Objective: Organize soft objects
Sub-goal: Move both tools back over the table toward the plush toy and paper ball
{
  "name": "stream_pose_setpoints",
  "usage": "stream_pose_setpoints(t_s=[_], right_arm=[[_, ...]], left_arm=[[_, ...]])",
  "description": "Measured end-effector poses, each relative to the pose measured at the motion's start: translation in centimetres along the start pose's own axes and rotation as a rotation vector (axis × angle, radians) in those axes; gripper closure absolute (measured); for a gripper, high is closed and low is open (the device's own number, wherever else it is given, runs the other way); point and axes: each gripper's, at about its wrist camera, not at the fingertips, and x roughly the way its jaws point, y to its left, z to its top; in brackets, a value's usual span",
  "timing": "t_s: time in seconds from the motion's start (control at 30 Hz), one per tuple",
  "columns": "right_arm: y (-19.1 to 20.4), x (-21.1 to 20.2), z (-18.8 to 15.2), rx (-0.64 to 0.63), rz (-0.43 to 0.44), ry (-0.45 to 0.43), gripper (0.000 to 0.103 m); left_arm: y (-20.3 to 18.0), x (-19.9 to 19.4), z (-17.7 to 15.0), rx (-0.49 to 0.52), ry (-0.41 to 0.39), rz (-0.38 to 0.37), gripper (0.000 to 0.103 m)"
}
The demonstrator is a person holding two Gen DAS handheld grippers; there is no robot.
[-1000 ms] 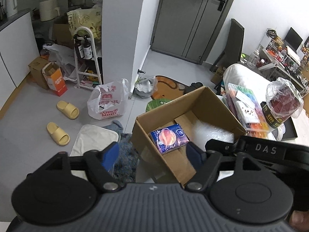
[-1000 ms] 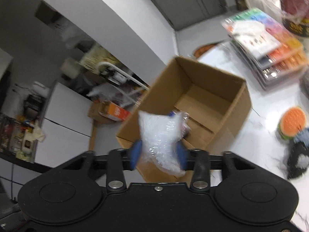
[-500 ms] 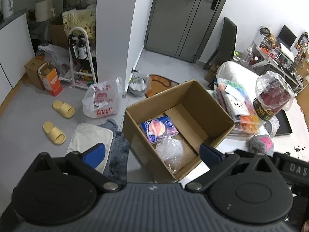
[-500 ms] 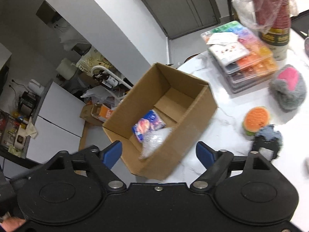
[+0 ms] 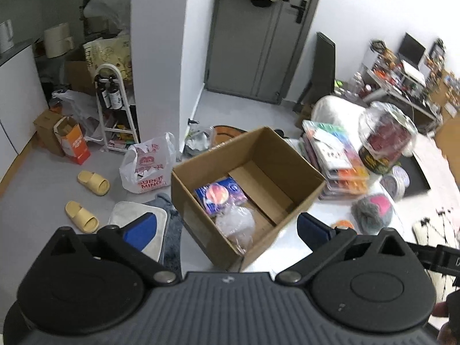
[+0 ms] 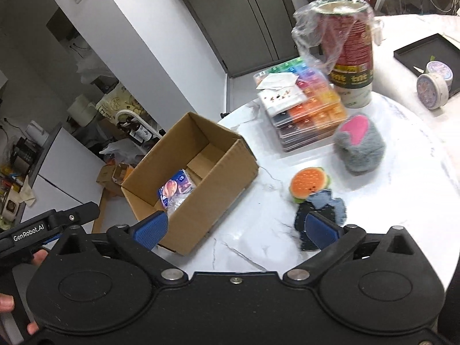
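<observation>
- Left wrist view: the open brown cardboard box (image 5: pixel 247 189) stands at the edge of the white marble table (image 5: pixel 276 253), and serves as landmark.
- Inside the box, a blue soft packet with an orange-pink print (image 5: pixel 220 194) lies on the floor panel; a crumpled clear plastic bag (image 5: pixel 235 224) lies just beside it, toward the near wall. The print's wording is too small to read.
- The left gripper (image 5: pixel 224 227) hovers above the box's near corner with its blue-padded fingers (image 5: pixel 141 230) spread fully apart and nothing between them.
- The right gripper (image 6: pixel 234 227) hangs over the table beside the box; its jaws have just been opening and now stand wide, released, gripping nothing.
- Right of the box in the right wrist view sit a grey fuzzy plush with a pink patch (image 6: pixel 359 146), an orange-and-green burger-shaped plush (image 6: pixel 309 184), and a dark blue denim-like fabric piece (image 6: pixel 322 212), which a blue finger partly covers, so its shape is unclear.
- Beyond the box lies a stack of clear cases with coloured compartments (image 6: pixel 304 106), blurred at its far end.
- A red-printed paper tub wrapped in clear film (image 6: pixel 348 54) stands behind that stack, smeared by blur.
- A hand (image 6: pixel 8 304) is cut off at the frame's lower left.
</observation>
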Motion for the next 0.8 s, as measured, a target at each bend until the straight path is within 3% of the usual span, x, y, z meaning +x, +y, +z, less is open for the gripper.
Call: stream_pose_setpoints(t_s=[0.43, 0.8], right_arm=[[-2.7, -3.8, -1.2, 0.008, -0.03, -0.047, 0.0], [-6.8, -5.3, -2.7, 0.089, -0.056, -0.052, 0.0]], left_arm=[[-3.1, -2.3, -1.5, 0.076, -0.017, -0.029, 0.0], [-6.3, -2.4, -2.9, 0.125, -0.024, -0.062, 0.0]])
